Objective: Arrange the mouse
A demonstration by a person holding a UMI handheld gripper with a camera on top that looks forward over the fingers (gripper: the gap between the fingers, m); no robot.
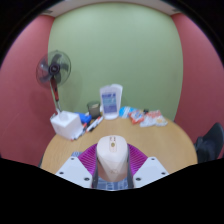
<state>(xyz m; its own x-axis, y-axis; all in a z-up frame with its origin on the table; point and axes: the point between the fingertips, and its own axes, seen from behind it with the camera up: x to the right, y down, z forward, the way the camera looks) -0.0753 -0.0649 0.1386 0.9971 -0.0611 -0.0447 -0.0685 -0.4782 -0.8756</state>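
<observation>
- Gripper view: the gripper (112,172) is riding above a round wooden surface (165,145), and its fingers (84,163) are pinching a pale beige mouse (112,155) between the purple pads, one pad pressing on each flank.
- The mouse is sitting lengthwise between the fingers, its nose pointing ahead toward the far side of the surface; it is looking lifted clear of the wood, though the low angle is making that hard to confirm.
- Beyond the fingers, a white box (65,122) is standing at the left rim of the surface, with a dark cup (93,109) and a blue-and-white carton (110,100) behind it, and pens (90,126) are lying just beside the box.
- Flat packets (151,118) are lying near the far right rim, and a standing fan (54,72) is rising behind the surface against the green wall.
- As a judgement of progress: the pick-up is appearing done, since the mouse is already in the grip; what is left is choosing a bare patch of wood ahead, lowering the mouse squarely onto it and letting go.
</observation>
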